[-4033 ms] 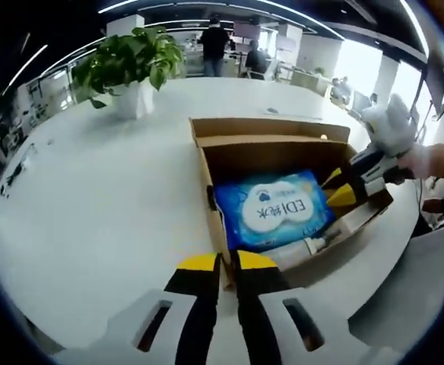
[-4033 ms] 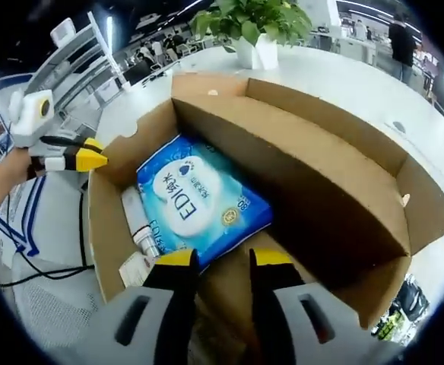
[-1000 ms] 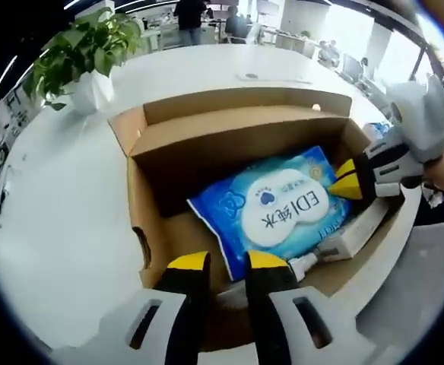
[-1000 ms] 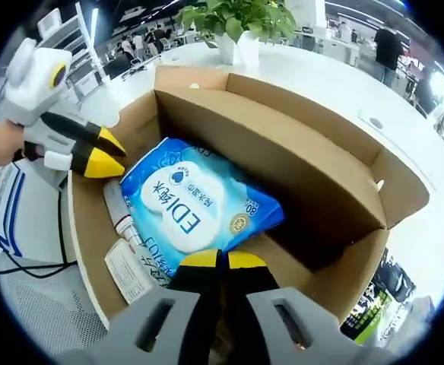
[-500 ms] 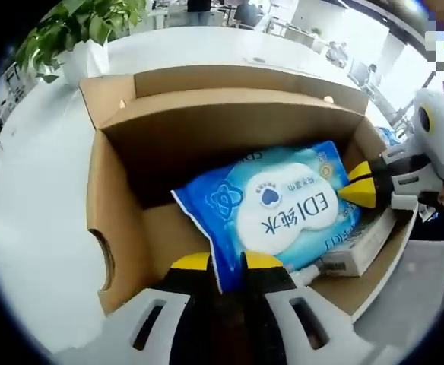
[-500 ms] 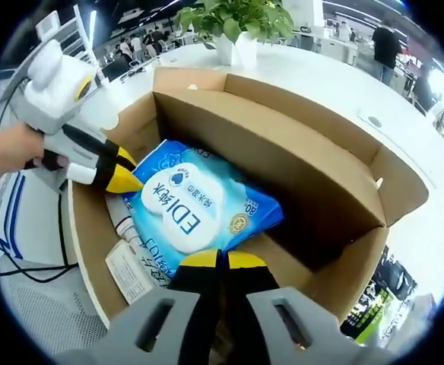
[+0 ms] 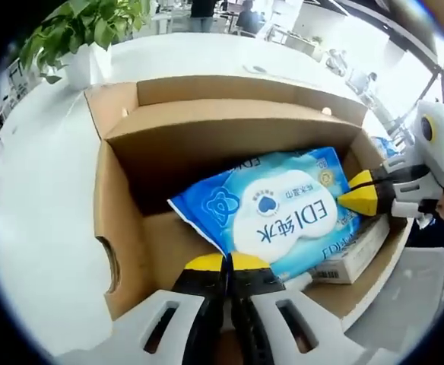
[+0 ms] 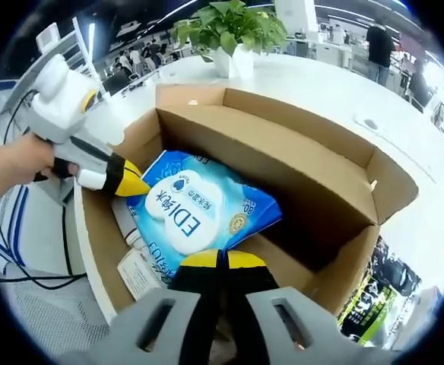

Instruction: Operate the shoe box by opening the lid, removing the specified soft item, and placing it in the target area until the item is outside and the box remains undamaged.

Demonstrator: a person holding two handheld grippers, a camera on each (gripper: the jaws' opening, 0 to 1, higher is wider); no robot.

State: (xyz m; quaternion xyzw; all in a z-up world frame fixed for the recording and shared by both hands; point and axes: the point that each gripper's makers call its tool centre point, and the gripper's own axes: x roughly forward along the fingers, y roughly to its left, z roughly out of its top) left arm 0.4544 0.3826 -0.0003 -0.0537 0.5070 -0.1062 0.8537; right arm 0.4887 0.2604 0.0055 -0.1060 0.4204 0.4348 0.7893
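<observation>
You had the left gripper [image 7: 228, 264] clamped on the blue wipes pack [image 7: 271, 213]'s near edge, the right gripper [image 8: 213, 260] on the far one | pack lay inside the open shoe box [image 7: 119, 198] | lift both evenly, clearing the walls | one pack, one box, two grippers

Open cardboard shoe box [image 7: 119, 198] — blue soft pack [image 7: 271, 209] tilted inside.
</observation>
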